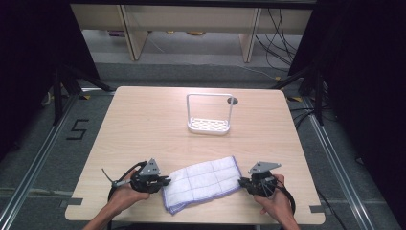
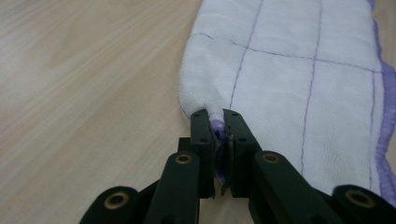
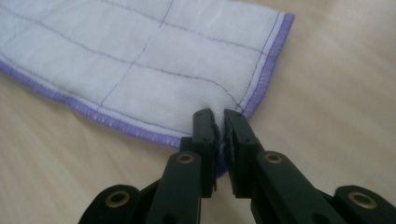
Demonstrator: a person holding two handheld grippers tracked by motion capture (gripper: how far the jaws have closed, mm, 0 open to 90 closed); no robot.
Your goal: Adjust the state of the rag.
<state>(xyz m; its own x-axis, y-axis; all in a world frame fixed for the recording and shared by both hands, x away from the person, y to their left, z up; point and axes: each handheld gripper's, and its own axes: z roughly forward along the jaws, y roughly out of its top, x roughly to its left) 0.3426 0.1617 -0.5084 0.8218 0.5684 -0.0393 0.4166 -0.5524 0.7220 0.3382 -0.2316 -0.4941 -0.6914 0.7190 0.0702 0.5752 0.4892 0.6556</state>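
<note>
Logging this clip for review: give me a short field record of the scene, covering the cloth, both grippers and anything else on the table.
cloth: white cloth with purple grid and purple hem, folded, flat at the table's near edge
left gripper: shut on the cloth's left end
right gripper: shut on the cloth's right corner
table: light wood
other: white wire rack, upright, farther back, empty

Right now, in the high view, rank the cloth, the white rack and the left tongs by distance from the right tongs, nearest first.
From the right tongs:
1. Cloth, clamped at its right end.
2. Left tongs, across the cloth at its left end.
3. Rack, farther back, mid-table.
</note>
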